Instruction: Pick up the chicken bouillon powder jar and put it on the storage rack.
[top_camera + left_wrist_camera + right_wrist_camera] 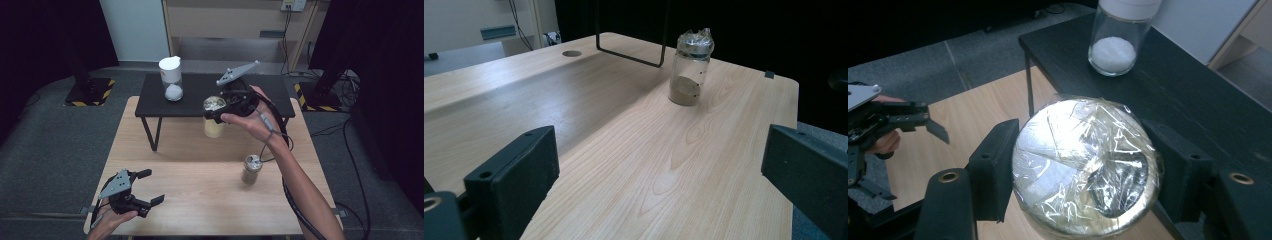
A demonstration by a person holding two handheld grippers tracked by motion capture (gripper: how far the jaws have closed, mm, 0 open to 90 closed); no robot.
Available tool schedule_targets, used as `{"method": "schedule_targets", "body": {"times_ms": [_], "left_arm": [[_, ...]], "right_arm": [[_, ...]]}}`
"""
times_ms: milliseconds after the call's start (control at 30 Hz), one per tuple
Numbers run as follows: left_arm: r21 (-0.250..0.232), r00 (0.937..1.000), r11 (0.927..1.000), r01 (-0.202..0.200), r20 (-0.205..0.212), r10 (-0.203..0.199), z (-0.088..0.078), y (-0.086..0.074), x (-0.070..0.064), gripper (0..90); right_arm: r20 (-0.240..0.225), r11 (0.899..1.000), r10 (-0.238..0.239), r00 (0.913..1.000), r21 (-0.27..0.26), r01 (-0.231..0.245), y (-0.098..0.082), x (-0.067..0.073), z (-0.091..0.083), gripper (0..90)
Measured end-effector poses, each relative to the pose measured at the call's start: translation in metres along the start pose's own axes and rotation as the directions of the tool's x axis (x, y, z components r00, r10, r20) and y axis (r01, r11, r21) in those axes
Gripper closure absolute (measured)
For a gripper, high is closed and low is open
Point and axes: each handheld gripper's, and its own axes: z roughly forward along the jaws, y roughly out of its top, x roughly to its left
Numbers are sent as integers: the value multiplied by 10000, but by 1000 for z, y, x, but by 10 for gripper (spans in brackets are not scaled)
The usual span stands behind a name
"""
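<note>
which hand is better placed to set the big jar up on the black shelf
Right: the right gripper is shut on the big jar, held by the black shelf. The left gripper is open at the table's near edge.

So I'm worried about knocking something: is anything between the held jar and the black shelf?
Nothing visible blocks it. The right tool grips the foil-topped jar at the black shelf's front edge; the white-lidded jar stands off to the side.

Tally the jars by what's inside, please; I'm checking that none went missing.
White powder: 1, white-lidded jar on the black shelf.
Yellowish contents: 1, jar with wrapped lid held in the right gripper.
Brownish powder: 1, small jar on the wooden table.
Total: 3
</note>
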Motion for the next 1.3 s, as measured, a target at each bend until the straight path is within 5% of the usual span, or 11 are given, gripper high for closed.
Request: {"method": "schedule_targets", "body": {"times_ms": [500,1300], "left_arm": [[69,10000,10000,33,9,-33,1,0,0,11],[67,10000,10000,33,14,-33,0,1,0,10]], "right_arm": [[1027,9980,625,9927,-160,-612,21,-10,3,355],[2491,9895,1447,9576,-362,-1401,39,-25,38,355]]}}
